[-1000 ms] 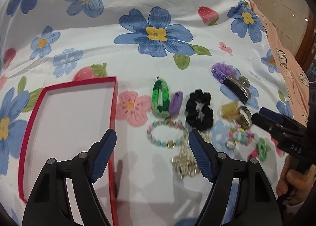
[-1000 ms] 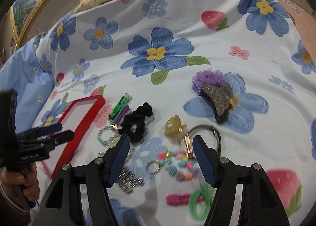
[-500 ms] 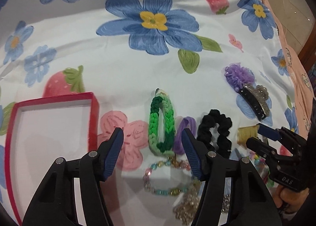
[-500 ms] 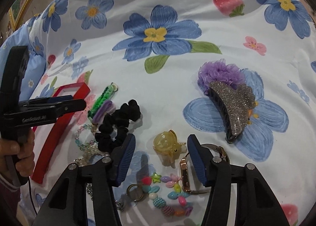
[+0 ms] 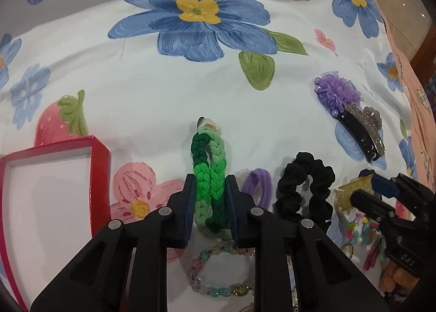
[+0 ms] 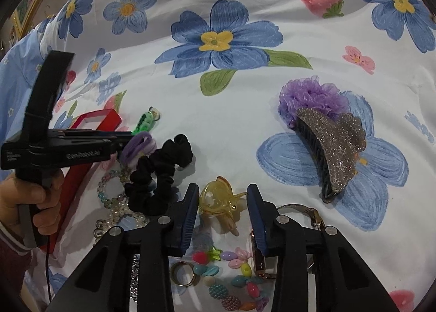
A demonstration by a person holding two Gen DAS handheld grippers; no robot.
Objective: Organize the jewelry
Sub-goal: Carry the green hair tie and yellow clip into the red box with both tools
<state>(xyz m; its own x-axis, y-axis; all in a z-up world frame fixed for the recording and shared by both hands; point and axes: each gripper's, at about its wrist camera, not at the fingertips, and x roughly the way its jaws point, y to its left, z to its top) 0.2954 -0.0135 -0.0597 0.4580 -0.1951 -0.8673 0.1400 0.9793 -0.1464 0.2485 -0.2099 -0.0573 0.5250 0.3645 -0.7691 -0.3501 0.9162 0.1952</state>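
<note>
On the white bedsheet printed with blue flowers and strawberries (image 5: 152,99), the braided green fabric hair loop (image 5: 208,165) serves as landmark. Left of it lies the open red cardboard box with a white inside (image 5: 100,165), nothing visible in it. The left gripper (image 5: 208,203) has the loop's near half between its blue pads, which press on both sides; its jaws are closing. Just below the loop lies a pastel glass-bead bracelet (image 5: 218,271). Just right of the loop come a purple hair tie (image 5: 259,184), then a black ruched scrunchie (image 5: 305,186). Farther right, the right gripper (image 6: 222,214) straddles a small translucent yellow claw clip (image 6: 218,200); its jaws are closing, with gaps between pads and clip. Farthest right and beyond lie a purple tulle flower clip (image 6: 310,97) touching a glittery grey claw clip (image 6: 335,146).
</note>
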